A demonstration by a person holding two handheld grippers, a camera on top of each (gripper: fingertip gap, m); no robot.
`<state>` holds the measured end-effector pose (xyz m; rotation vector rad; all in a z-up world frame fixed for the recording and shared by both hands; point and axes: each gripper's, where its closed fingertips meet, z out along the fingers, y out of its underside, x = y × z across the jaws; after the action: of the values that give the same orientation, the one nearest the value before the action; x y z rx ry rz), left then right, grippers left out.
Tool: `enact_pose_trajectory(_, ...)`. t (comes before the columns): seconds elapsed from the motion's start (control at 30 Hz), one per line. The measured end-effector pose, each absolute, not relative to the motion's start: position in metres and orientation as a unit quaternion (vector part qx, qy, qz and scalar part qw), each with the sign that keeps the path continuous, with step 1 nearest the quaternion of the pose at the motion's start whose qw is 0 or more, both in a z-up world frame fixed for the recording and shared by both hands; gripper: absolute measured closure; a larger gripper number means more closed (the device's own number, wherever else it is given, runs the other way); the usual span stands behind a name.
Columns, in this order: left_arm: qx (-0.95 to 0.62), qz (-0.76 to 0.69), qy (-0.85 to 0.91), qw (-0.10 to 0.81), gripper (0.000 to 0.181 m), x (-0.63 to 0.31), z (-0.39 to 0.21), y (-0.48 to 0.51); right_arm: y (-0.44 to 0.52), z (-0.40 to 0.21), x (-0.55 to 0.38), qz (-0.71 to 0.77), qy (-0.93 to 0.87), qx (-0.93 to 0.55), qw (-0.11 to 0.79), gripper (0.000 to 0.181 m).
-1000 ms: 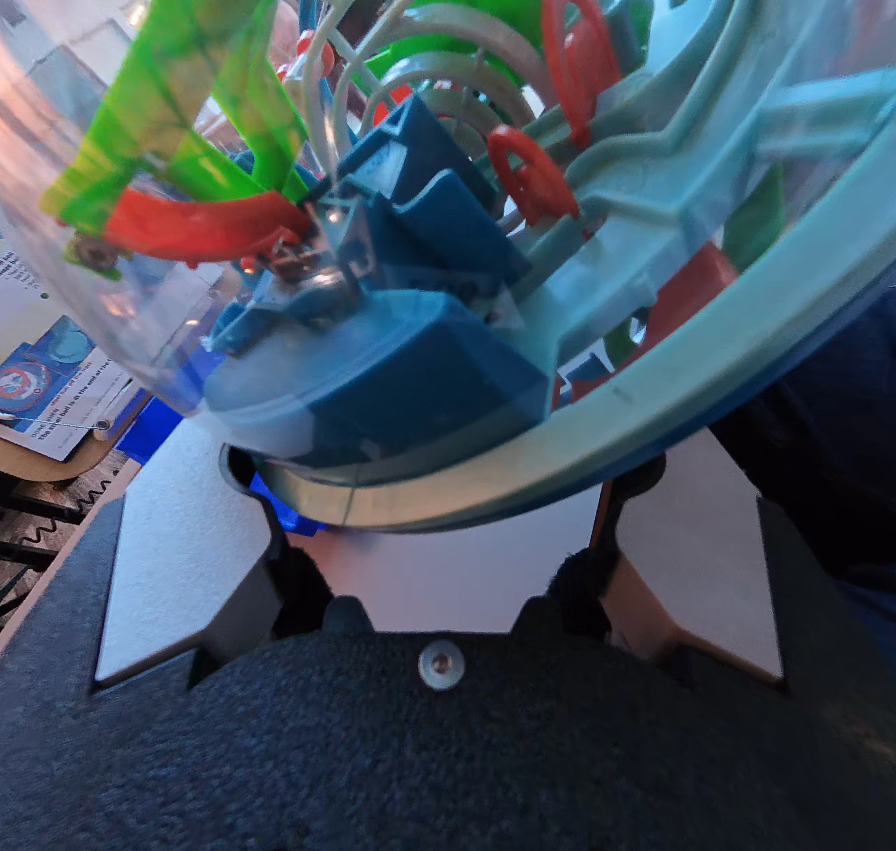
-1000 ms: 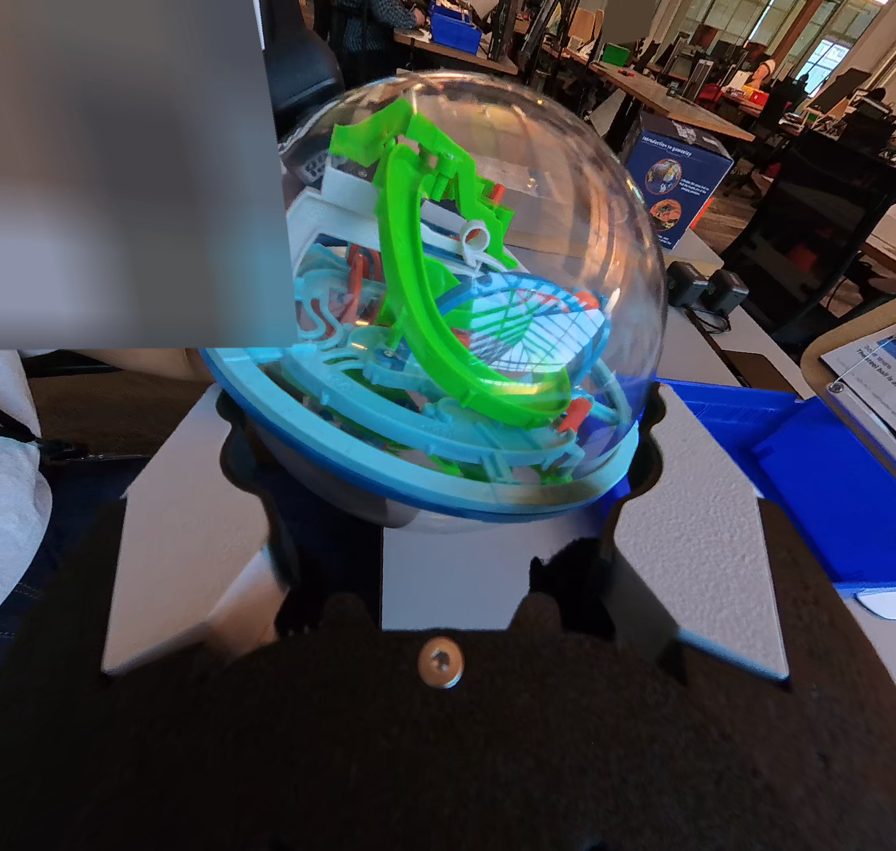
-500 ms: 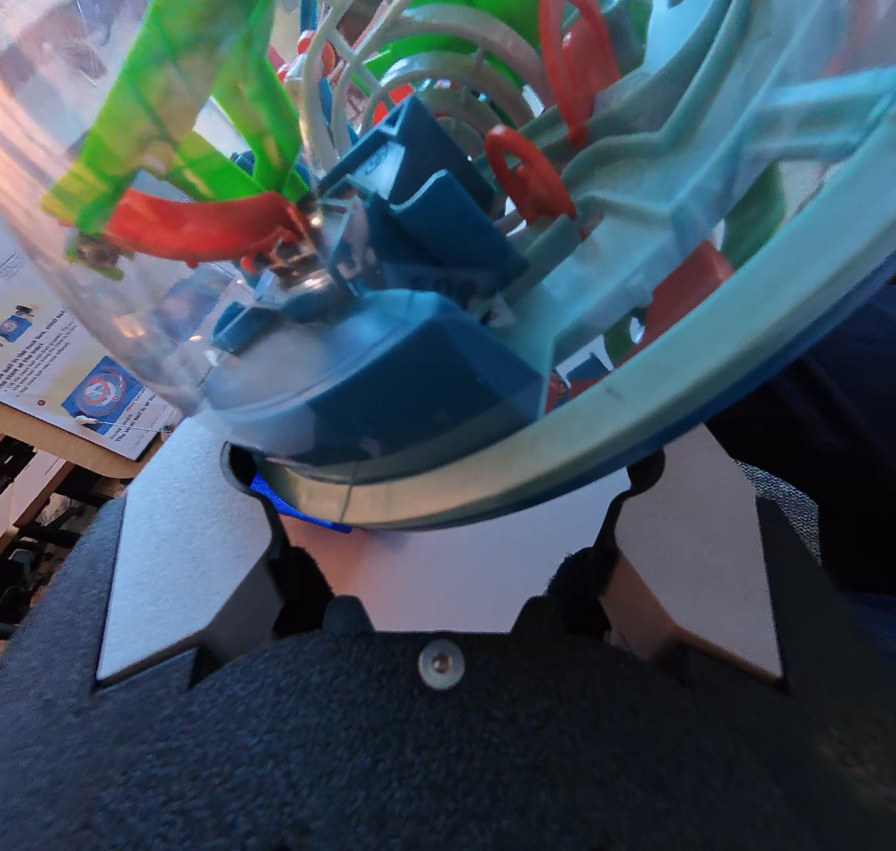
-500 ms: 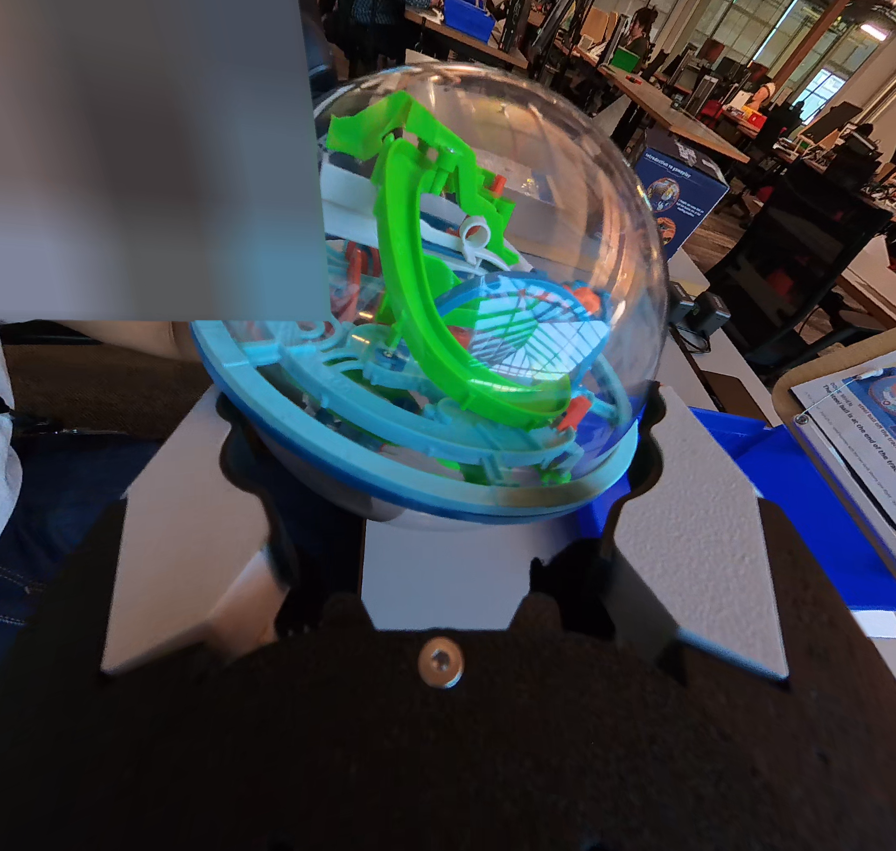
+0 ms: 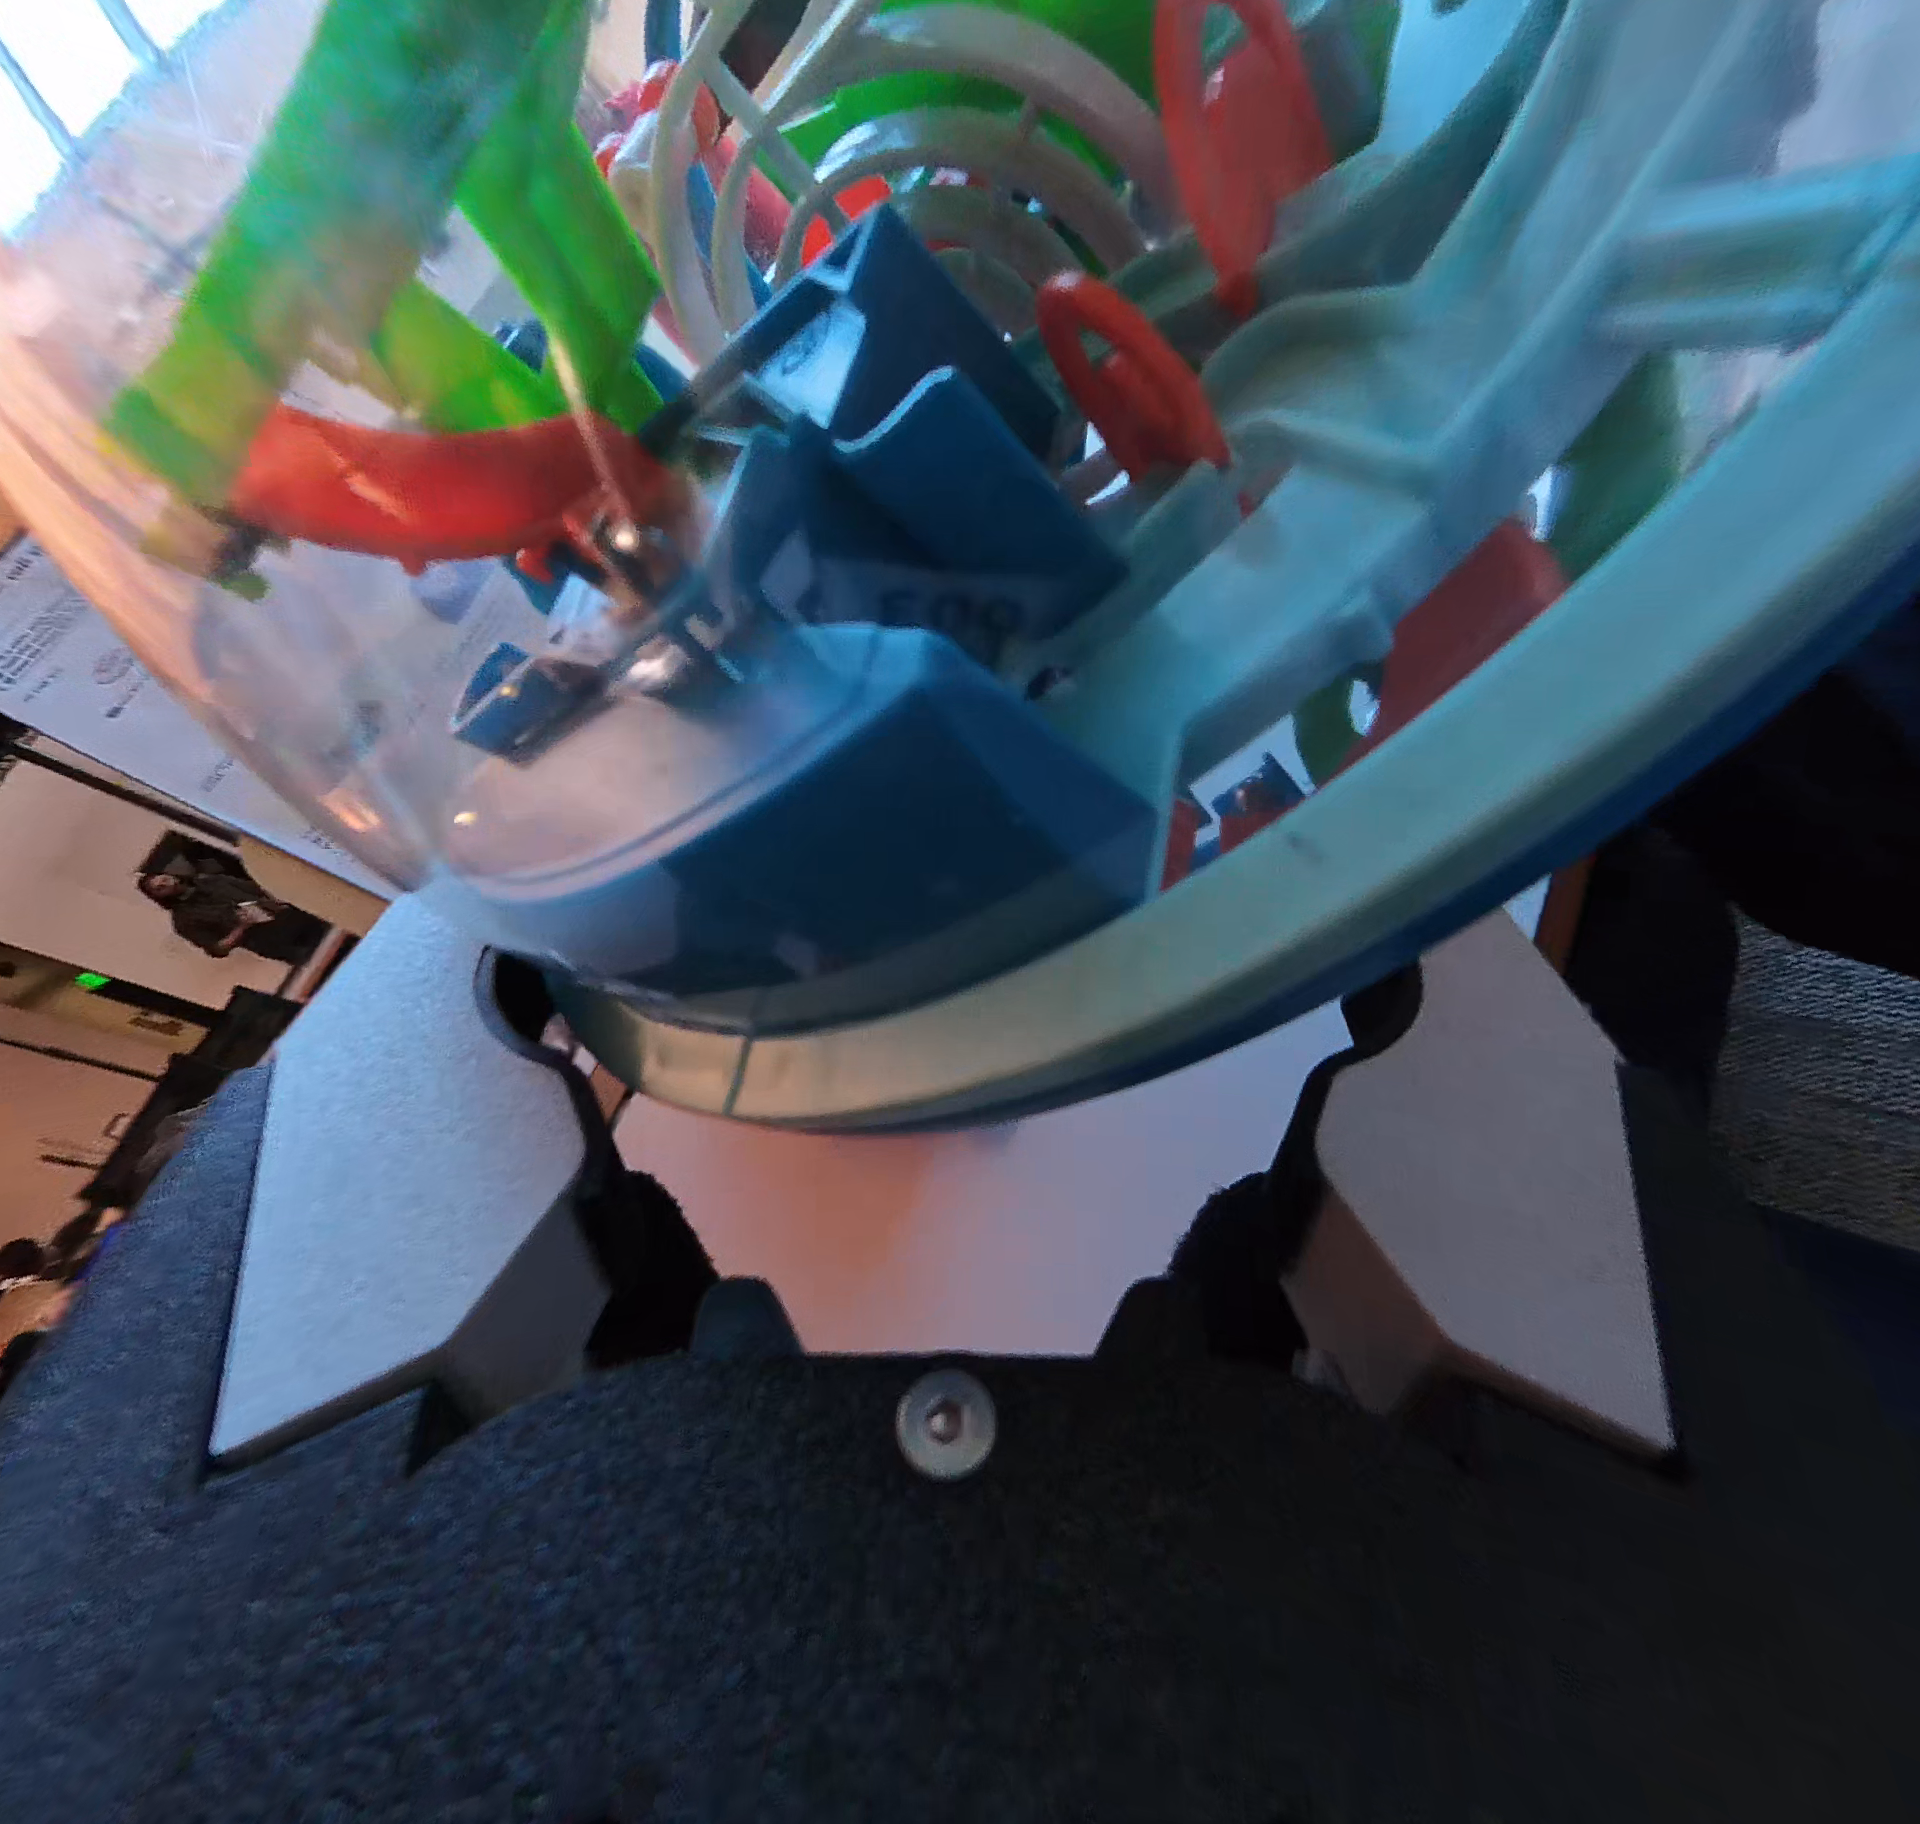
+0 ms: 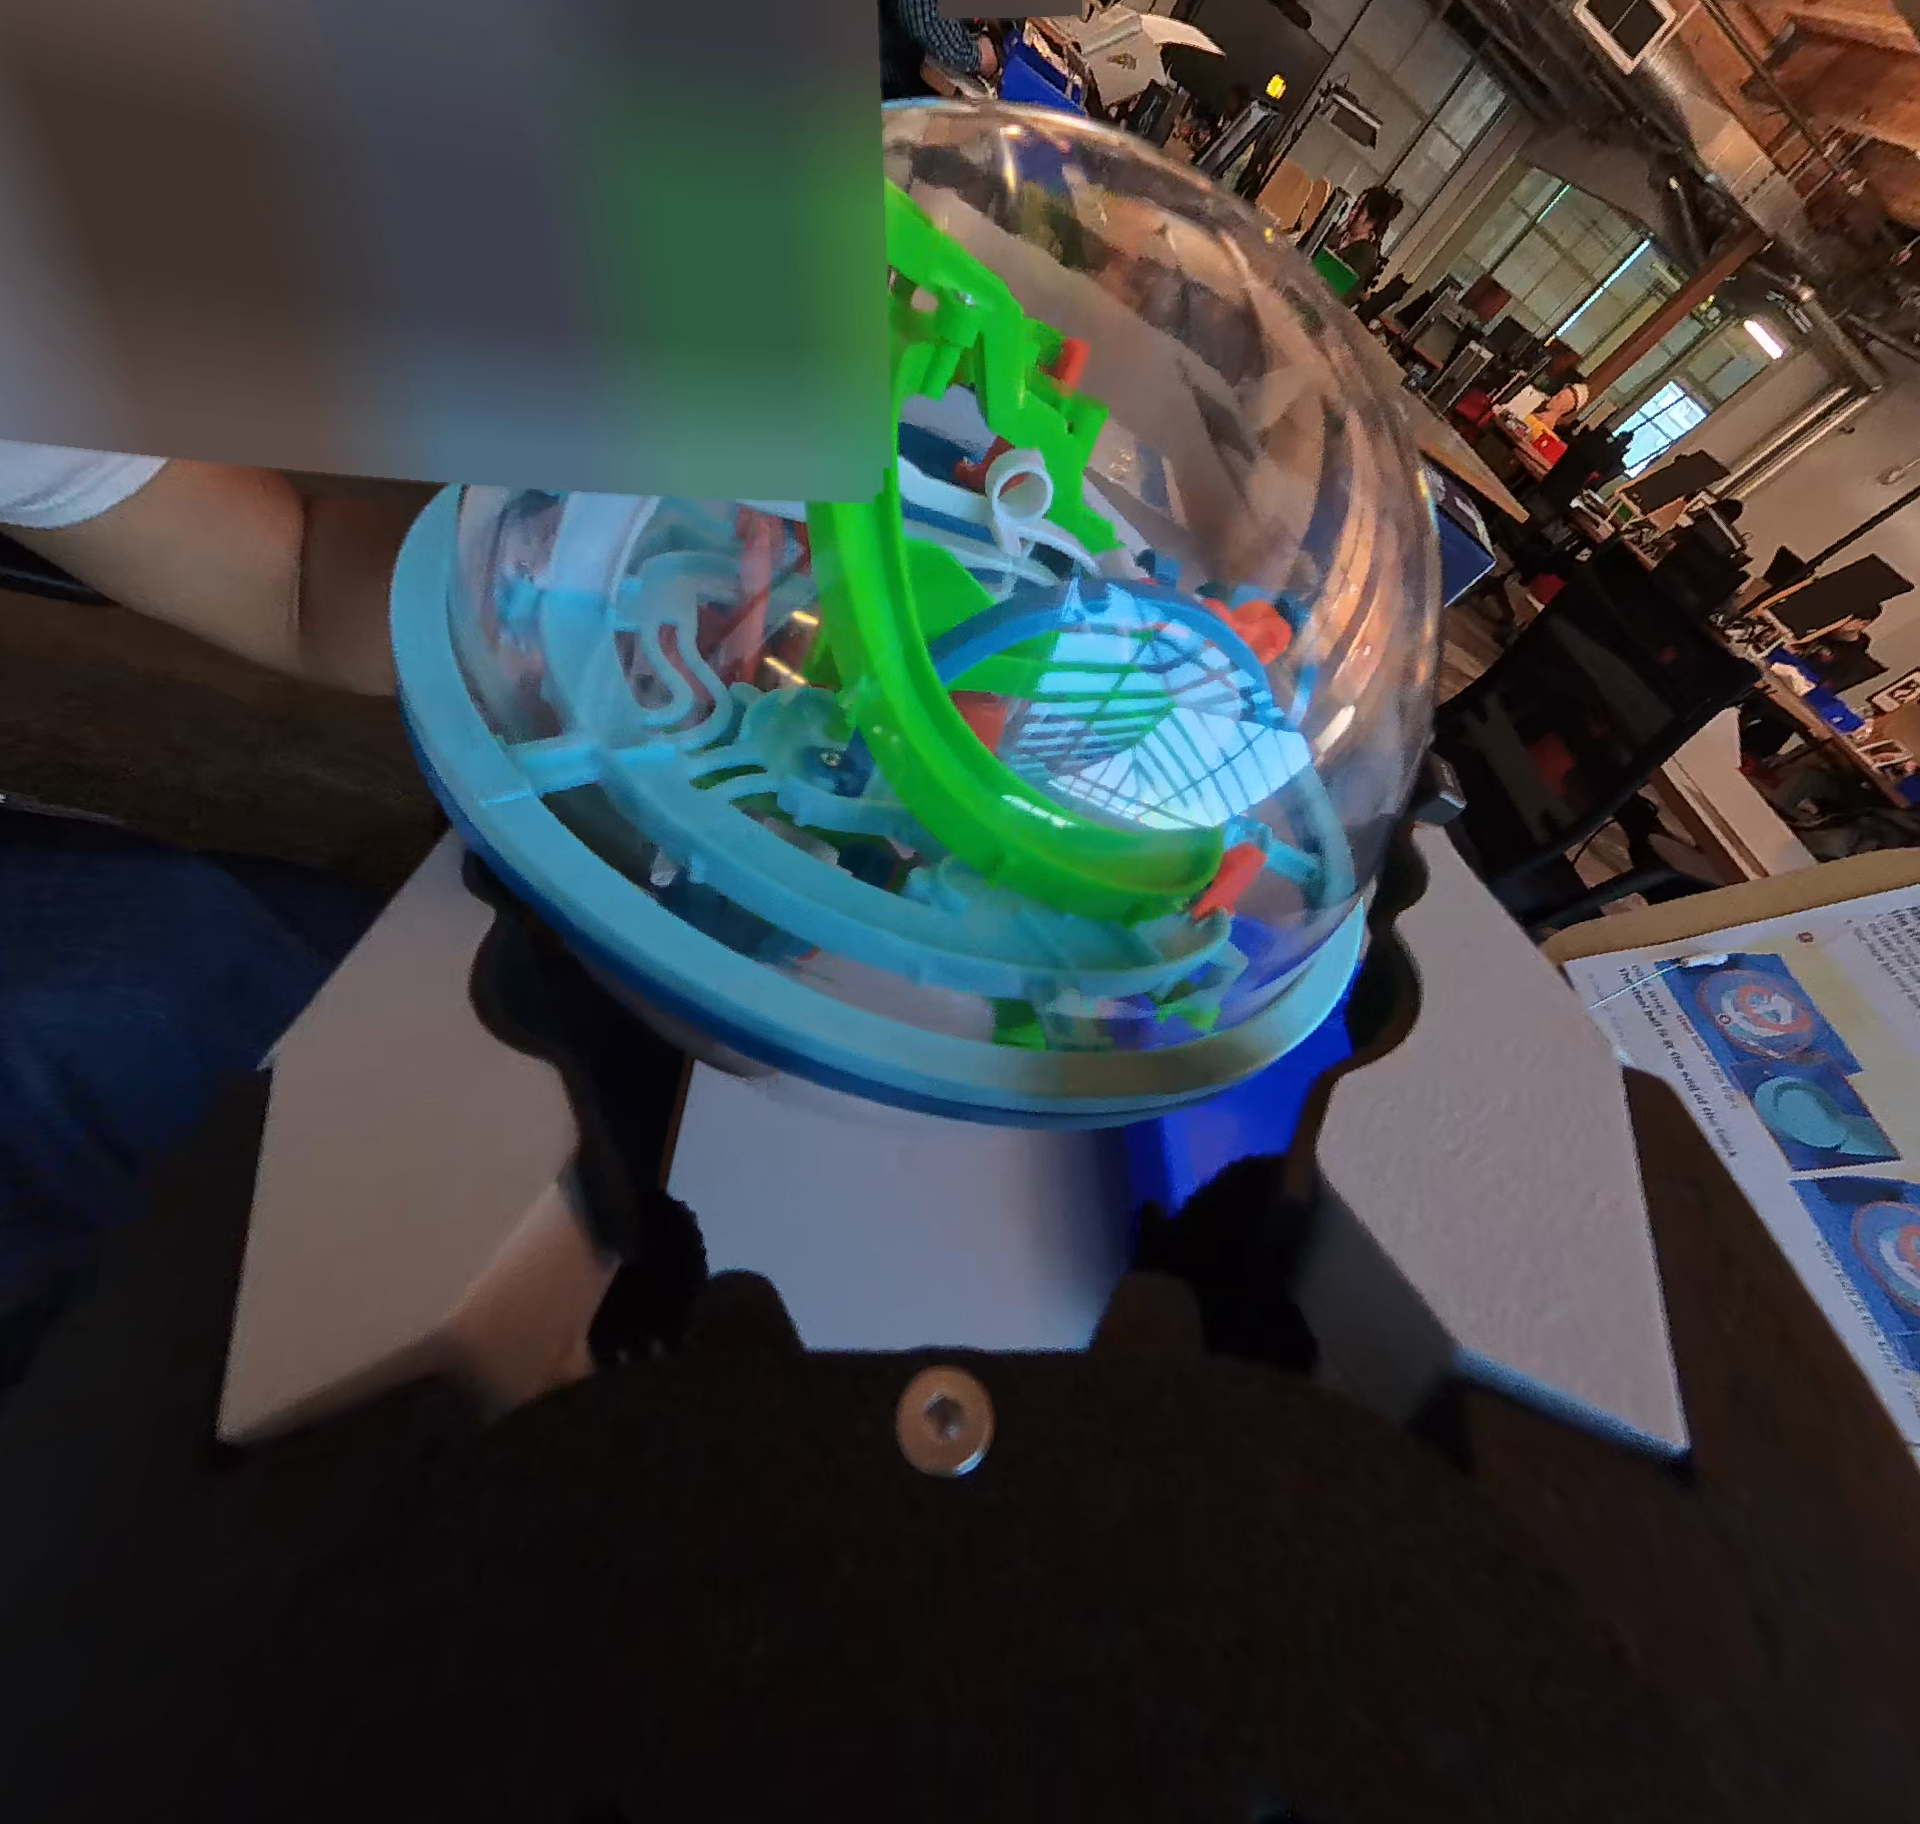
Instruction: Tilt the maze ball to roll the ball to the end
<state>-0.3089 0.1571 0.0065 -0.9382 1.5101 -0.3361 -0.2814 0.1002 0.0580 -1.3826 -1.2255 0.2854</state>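
The maze ball [image 6: 1195,403] is a clear sphere with green, red, blue and pale teal tracks and a teal and blue ring around its middle. It is held in the air between both grippers and is tilted. My left gripper [image 5: 940,995] is shut on its ring, and the ball [image 5: 935,548] fills the upper part of that view. My right gripper [image 6: 940,901] is shut on the ring from another side, with the ring sloping down to the right. I cannot make out the small rolling ball among the tracks.
A printed instruction sheet [image 6: 1766,1068] lies on a wooden board at the right. A blue tray [image 6: 1226,1140] shows under the ball. A person's arm [image 6: 208,569] is at the left. Desks, chairs and people stand farther back.
Both grippers have rolled together with the maze ball. In the right wrist view the ring slopes more steeply and the room leans. In the left wrist view the sheet has slid up and left.
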Motion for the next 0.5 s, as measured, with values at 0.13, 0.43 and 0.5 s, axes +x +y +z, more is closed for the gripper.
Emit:
enact_pose_trajectory(0.13,-0.405,-0.125,0.656,0.625,0.028,-0.309,0.006,0.159,0.101,0.054,-0.278,0.111,-0.536,-0.591,0.592,0.026)
enact_pose_trajectory(0.43,-0.412,-0.126,0.661,0.615,0.029,-0.303,-0.003,0.163,0.103,0.047,-0.273,0.095,-0.523,-0.616,0.581,0.026)
enact_pose_trajectory(0.5,-0.412,-0.133,0.661,0.613,0.029,-0.302,-0.003,0.162,0.104,0.048,-0.273,0.101,-0.518,-0.62,0.581,0.025)
